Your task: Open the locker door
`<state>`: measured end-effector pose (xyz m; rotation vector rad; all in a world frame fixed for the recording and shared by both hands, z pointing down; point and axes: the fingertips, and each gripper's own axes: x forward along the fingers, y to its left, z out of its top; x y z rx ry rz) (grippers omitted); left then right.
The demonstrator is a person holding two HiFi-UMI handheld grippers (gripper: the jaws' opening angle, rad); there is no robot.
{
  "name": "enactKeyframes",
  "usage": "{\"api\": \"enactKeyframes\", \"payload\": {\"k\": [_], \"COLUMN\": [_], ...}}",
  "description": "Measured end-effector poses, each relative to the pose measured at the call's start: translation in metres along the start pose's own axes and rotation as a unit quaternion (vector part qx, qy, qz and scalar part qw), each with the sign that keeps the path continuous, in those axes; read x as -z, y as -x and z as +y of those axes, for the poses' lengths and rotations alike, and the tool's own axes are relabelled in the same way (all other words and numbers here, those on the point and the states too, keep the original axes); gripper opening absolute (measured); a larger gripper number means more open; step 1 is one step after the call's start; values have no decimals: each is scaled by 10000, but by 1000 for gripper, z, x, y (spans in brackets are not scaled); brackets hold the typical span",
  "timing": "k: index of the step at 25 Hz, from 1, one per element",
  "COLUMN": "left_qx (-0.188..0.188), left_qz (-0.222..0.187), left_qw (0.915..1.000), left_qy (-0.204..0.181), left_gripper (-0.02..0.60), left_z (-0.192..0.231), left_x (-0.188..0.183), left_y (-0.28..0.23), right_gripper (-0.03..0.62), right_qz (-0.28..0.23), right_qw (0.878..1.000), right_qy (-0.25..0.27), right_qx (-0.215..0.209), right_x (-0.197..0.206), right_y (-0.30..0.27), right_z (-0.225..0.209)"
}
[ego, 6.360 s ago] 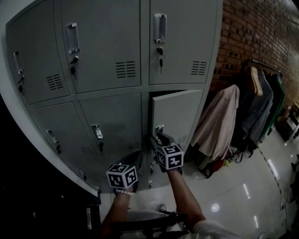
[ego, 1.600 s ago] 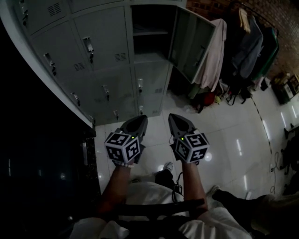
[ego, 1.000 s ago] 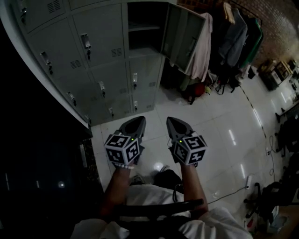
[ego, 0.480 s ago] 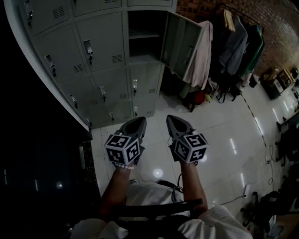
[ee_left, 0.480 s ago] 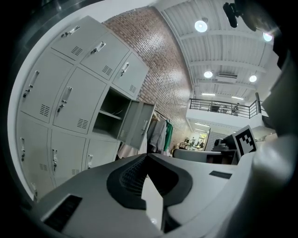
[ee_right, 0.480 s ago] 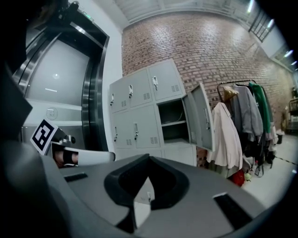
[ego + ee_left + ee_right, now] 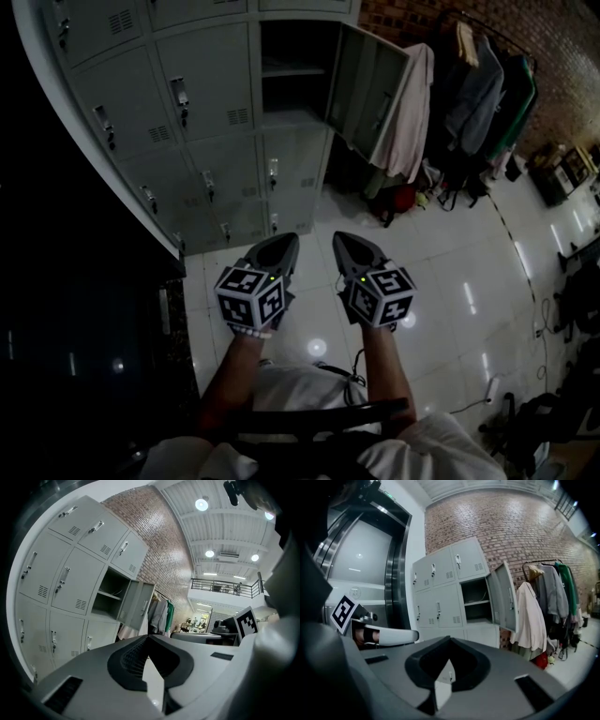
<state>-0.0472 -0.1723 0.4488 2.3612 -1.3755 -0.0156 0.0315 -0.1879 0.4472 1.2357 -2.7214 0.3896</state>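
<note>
The grey locker bank [image 7: 202, 112] stands at the top left of the head view. One locker door [image 7: 370, 89] hangs wide open to the right, baring a dark compartment [image 7: 292, 75] with a shelf. My left gripper [image 7: 281, 246] and right gripper [image 7: 349, 244] hover side by side over the floor, well back from the lockers. Both are shut with nothing between the jaws. The left gripper view shows the open door [image 7: 137, 604] past the left gripper [image 7: 146, 637]. In the right gripper view the door [image 7: 506, 597] stands beyond the right gripper [image 7: 450, 639].
A clothes rack [image 7: 478, 84] with several hanging garments stands right of the lockers, and a pale coat [image 7: 408, 112] hangs next to the open door. Glossy white floor [image 7: 450, 262] spreads to the right. A lift door [image 7: 370, 573] is left of the lockers. The brick wall [image 7: 511, 531] is behind.
Seconds ago the right gripper was at the barely open door; now the door stands wide open and both grippers are drawn back. Over the last second only the view shifted slightly.
</note>
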Motion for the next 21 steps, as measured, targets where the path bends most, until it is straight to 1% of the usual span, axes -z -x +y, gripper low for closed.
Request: {"api": "enactKeyframes", "payload": {"k": [12,21], "left_qx": [-9,24], "left_qz": [53,52], "left_qw": [10000,10000], "left_qy": [8,-12], "left_gripper": [-6,-6], "left_z": [8,19], "left_x": [-1,-5], "left_y": [-5,1], "right_gripper": [3,3], "right_qz": [56,51], "right_qw": [10000,10000], "right_qy": [-49,-41], "right_qx": [12,51], "right_x": [3,3], "right_y": [-9,-18], "right_z": [-3,6]}}
